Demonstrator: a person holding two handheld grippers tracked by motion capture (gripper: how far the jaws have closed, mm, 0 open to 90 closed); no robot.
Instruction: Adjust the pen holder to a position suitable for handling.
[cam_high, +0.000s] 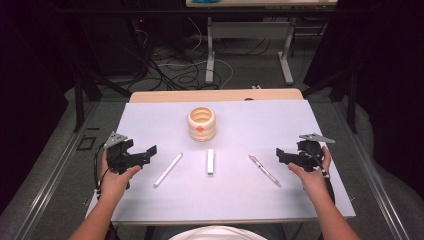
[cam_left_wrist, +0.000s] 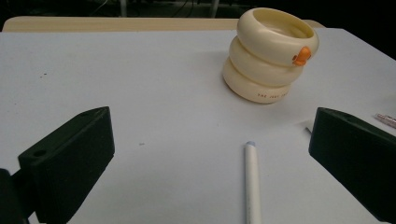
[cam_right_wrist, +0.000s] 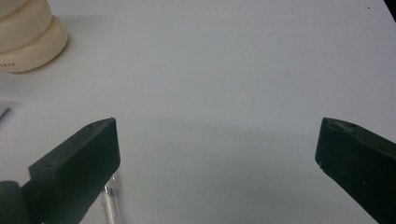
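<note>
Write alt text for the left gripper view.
An open left gripper hovers over a white table, its black jaws wide apart either side of a slim white pen. Beyond stands a cream ringed ceramic pot with a small orange knob.

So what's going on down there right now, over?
Left gripper open, empty, beside white pen. Right gripper open, empty, near silver pen. Cream holder upright, white stick lying in front. Nothing blocking.
</note>
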